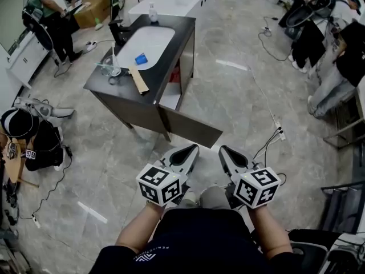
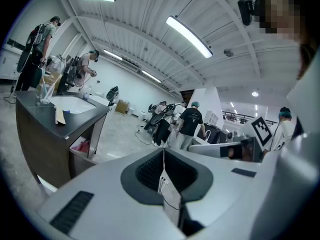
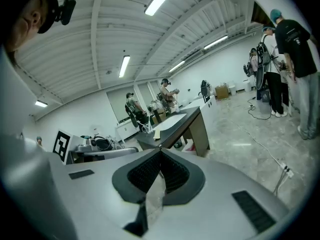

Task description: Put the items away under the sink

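- The left claw (image 1: pixel 191 150) is closed, its dark pads meeting with nothing between them; the left gripper view shows the seam (image 2: pixel 163 153) shut.
- The right claw (image 1: pixel 225 151) is likewise pressed together and empty, as the right gripper view (image 3: pixel 160 155) shows.
- Both claws hang side by side over bare marble floor (image 1: pixel 125 153), apart from the sink cabinet (image 1: pixel 131 104) ahead.
- The cabinet's dark tabletop (image 1: pixel 185 24) carries a white basin (image 1: pixel 149 41) and a black faucet (image 1: pixel 118 36) at its left edge.
- A blue cup (image 1: pixel 141 58) sits at the basin's near rim.
- A tan flat strip (image 1: pixel 138 80) lies on the tabletop just before the basin, reaching toward the near edge.
- A clear glass piece (image 1: pixel 111 67) stands near the tabletop's near-left corner.
- A small bottle (image 1: pixel 153 13) stands at the far edge.
- The cabinet door (image 1: pixel 191 127) stands open and juts out toward the claws; the open compartment behind it shows something red (image 1: pixel 175 73).
- A cable (image 1: pixel 268 144) and a power strip (image 1: pixel 278 131) lie on the floor to the right of the door.
- The floor between the claws and the open door is otherwise free, while people and gear crowd the room's left and right edges.
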Demonstrator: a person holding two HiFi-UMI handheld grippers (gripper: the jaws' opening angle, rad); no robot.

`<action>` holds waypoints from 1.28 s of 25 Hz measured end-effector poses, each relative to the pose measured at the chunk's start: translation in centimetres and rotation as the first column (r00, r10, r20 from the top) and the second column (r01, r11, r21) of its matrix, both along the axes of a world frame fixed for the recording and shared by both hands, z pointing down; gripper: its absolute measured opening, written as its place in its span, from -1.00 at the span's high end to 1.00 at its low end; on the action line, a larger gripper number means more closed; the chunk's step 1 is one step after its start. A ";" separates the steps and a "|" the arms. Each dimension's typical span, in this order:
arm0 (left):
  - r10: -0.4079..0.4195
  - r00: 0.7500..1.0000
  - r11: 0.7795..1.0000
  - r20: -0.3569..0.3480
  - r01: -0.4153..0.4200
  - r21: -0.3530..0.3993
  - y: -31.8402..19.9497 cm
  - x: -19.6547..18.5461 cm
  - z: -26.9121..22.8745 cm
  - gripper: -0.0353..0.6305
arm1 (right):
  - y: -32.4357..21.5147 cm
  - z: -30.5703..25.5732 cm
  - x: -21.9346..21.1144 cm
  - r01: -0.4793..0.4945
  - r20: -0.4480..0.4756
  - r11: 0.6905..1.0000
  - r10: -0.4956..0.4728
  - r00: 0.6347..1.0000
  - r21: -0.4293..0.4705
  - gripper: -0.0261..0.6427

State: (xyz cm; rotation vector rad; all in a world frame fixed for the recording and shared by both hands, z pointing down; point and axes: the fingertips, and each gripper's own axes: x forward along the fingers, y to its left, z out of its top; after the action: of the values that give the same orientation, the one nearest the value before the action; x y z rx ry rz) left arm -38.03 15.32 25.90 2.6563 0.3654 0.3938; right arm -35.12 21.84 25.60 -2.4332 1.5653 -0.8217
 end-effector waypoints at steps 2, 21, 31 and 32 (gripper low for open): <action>0.008 1.000 1.000 -0.007 -0.008 -0.008 0.0 0.3 0.0 0.85 | -0.2 0.2 0.3 -0.007 0.021 1.000 0.007 1.000 0.008 0.82; 0.000 1.000 0.999 -0.030 -0.001 -0.043 1.2 12.2 0.8 0.85 | 0.1 1.2 13.5 0.060 0.063 0.998 -0.060 0.996 0.006 0.82; 0.010 1.000 0.999 -0.008 -0.010 -0.033 6.2 24.2 1.7 0.85 | 5.1 2.0 23.7 0.135 0.040 0.991 -0.134 0.990 -0.023 0.82; 0.014 1.000 1.000 -0.009 -0.014 -0.028 6.9 25.3 1.6 0.85 | 5.8 1.9 24.6 0.140 0.037 0.990 -0.139 0.990 -0.026 0.82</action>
State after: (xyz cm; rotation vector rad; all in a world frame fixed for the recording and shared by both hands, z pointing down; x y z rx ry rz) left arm -12.75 22.18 27.49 2.6303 0.3900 0.3793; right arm -10.53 27.65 27.52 -2.3358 1.7391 -0.9096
